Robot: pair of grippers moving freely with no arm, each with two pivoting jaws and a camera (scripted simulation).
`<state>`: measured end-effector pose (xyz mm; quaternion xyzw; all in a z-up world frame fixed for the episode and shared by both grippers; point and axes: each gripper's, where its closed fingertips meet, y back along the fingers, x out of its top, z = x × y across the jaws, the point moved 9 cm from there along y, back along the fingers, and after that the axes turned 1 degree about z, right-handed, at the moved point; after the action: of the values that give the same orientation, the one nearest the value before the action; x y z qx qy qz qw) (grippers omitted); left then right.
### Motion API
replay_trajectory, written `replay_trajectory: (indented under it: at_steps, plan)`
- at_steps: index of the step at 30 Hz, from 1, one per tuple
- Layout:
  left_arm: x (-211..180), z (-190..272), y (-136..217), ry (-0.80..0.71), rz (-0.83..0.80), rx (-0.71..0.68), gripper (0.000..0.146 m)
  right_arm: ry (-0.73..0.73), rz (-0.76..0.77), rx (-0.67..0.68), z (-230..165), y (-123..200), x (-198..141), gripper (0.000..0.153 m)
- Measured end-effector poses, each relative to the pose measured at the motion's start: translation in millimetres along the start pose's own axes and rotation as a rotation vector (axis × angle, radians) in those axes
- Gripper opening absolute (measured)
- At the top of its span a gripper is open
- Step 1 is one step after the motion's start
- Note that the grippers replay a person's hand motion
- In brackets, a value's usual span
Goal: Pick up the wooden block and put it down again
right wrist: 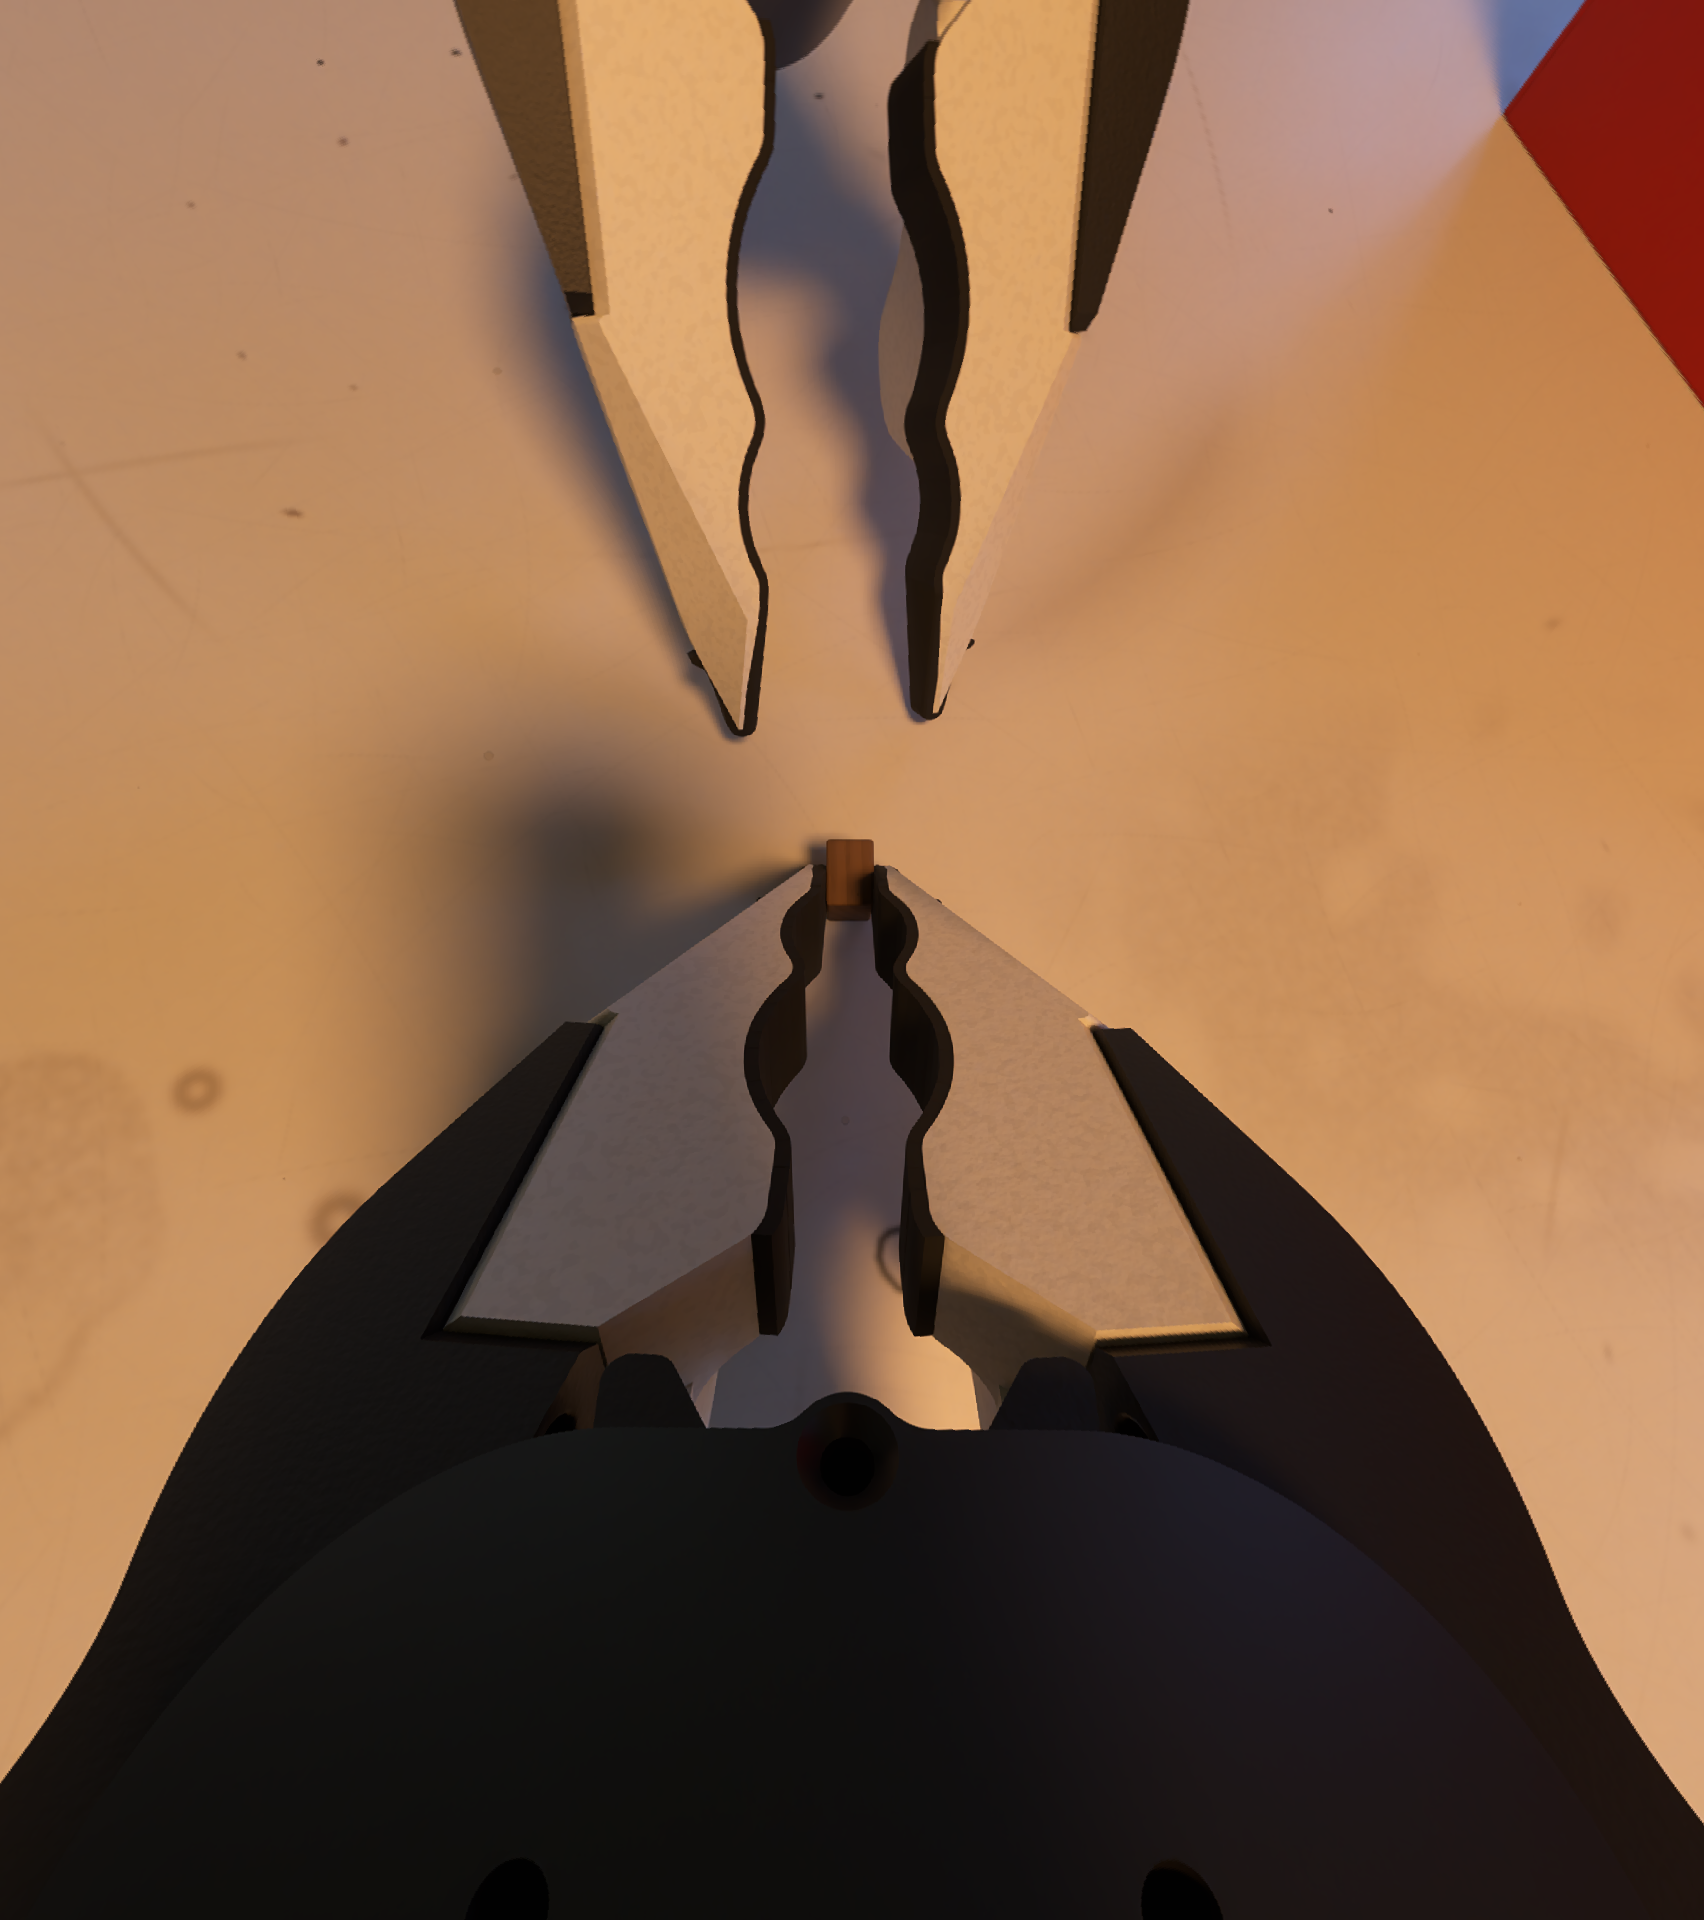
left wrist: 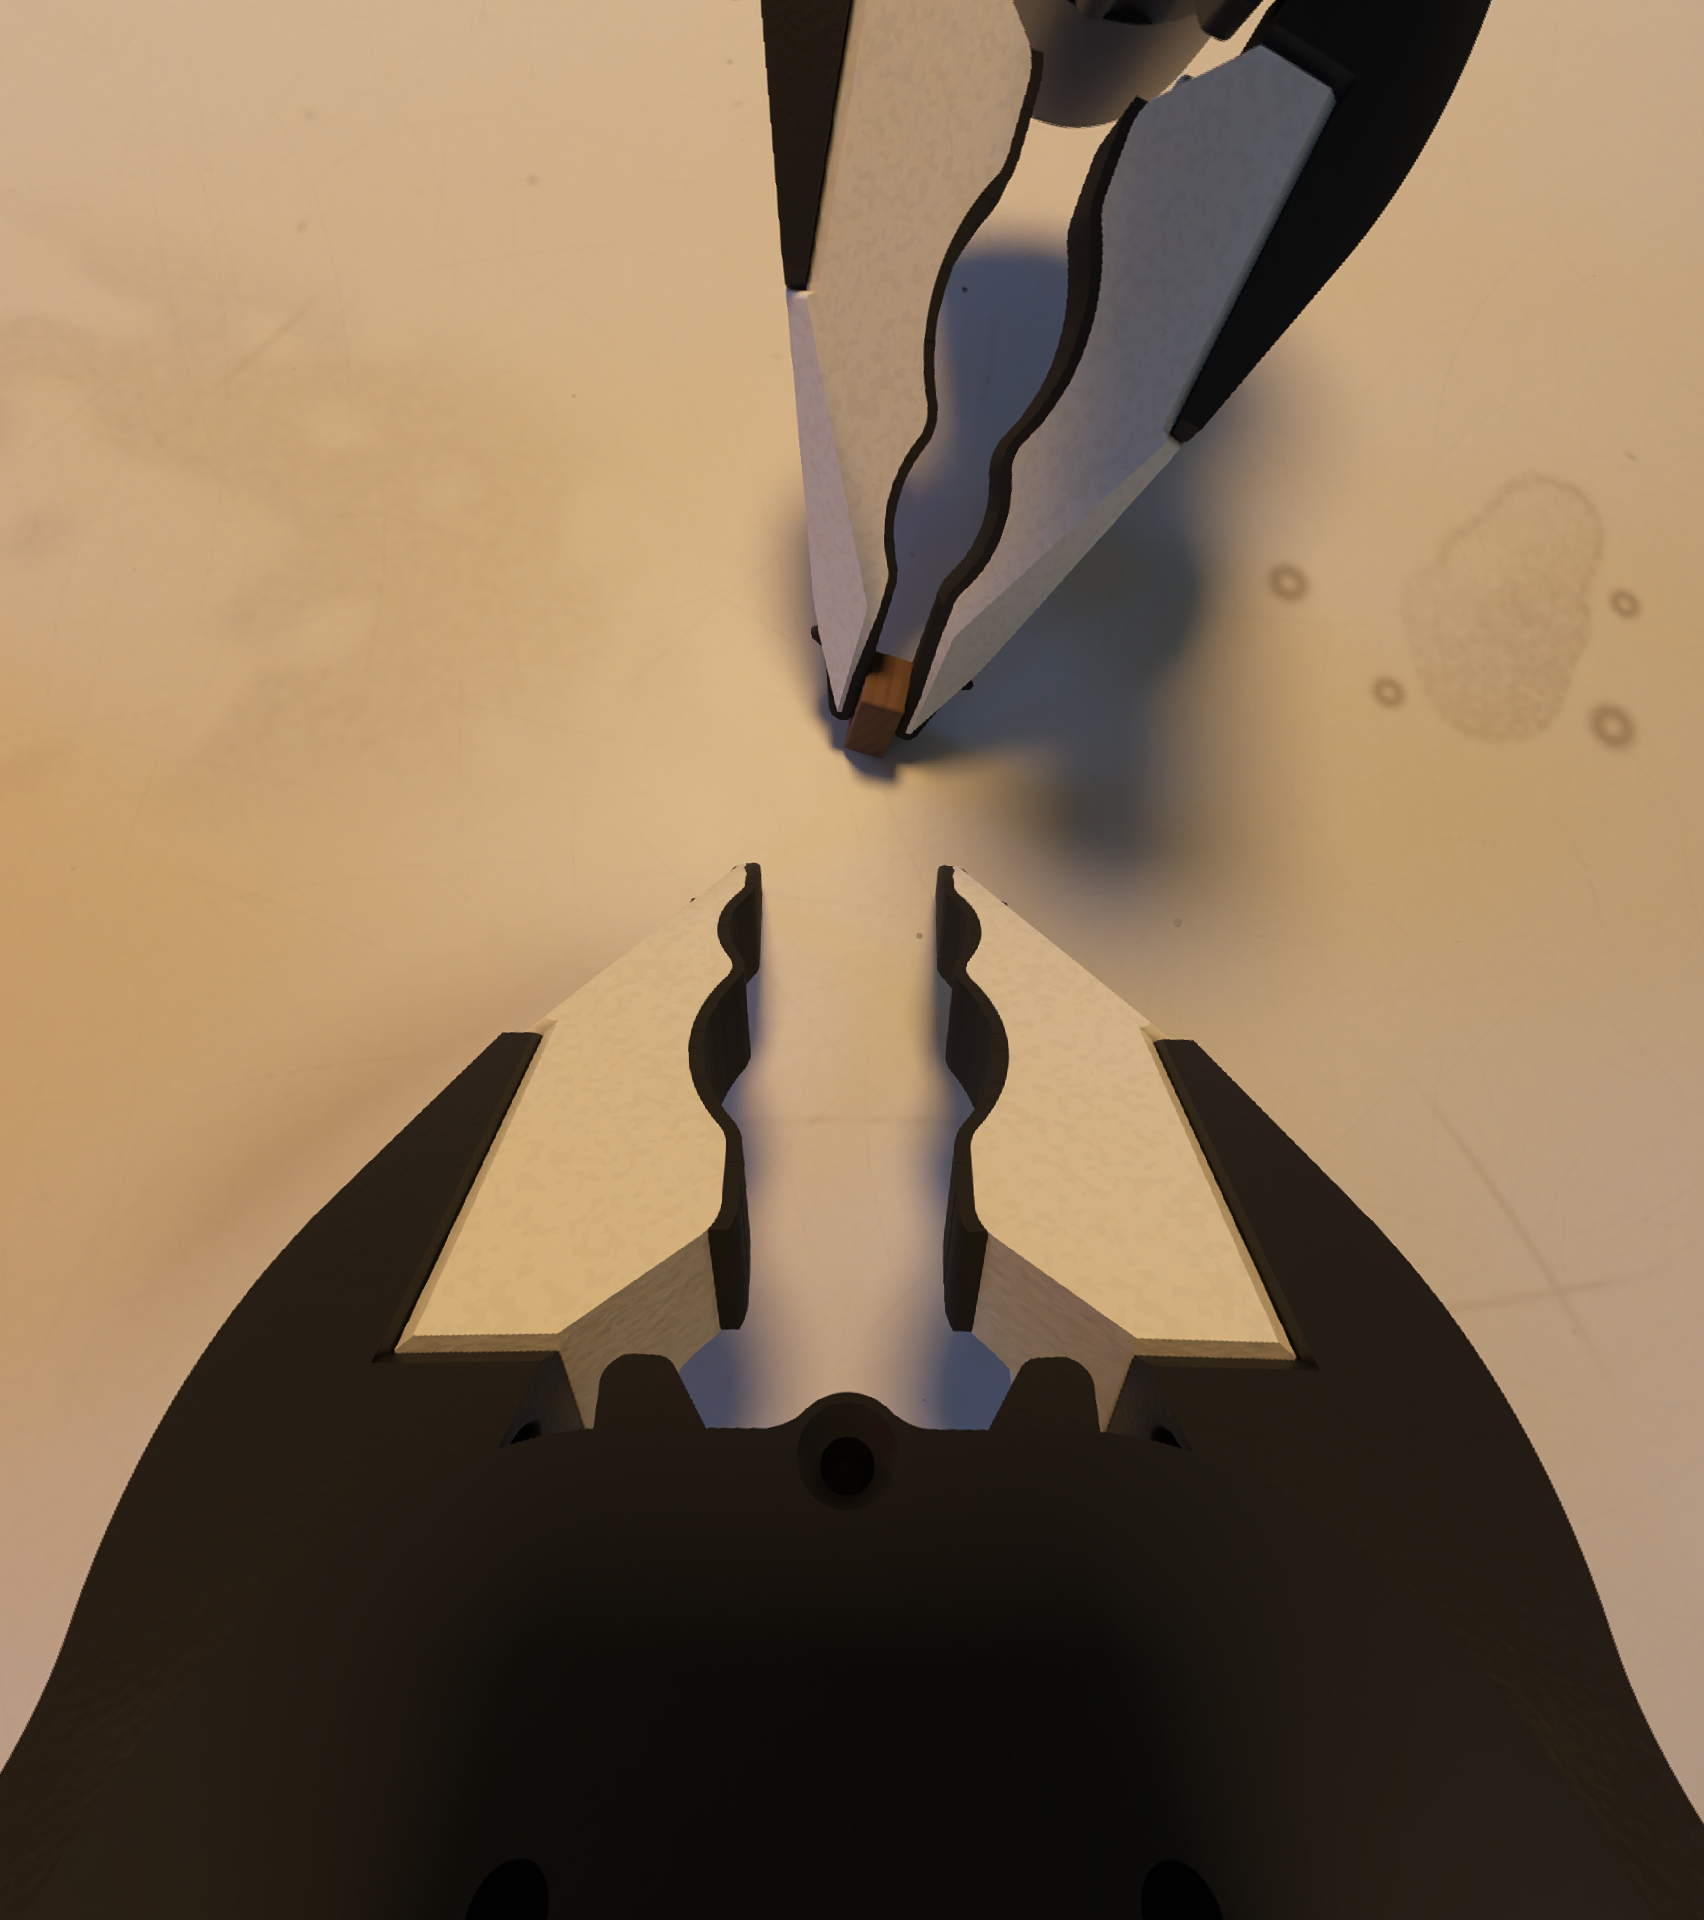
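Wooden block (right wrist: 849,881): small, brown, pinched between the right gripper's (right wrist: 845,883) fingertips, low over or on the desk (right wrist: 1347,831); contact beneath cannot be told. Fingers closed on it at the very tips, probably to lift cleanly.
Left gripper (left wrist: 848,871): fingers apart, empty, facing the block from just beyond, tips angled down toward the desk.

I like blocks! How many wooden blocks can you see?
1. The wooden block sits pinched between the right gripper fingertips, just in front of the open left gripper. No others show.
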<state>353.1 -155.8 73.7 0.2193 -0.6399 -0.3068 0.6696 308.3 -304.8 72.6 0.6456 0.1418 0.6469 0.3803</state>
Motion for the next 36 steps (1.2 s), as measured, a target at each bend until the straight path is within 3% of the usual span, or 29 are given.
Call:
replay_trajectory:
  at_steps: [36]
  plan:
    - [0.4,-1.5,-0.9,-0.002,0.002,-0.003,0.033,0.035,0.010,0.081,4.3,-1.5,1.0,0.008]
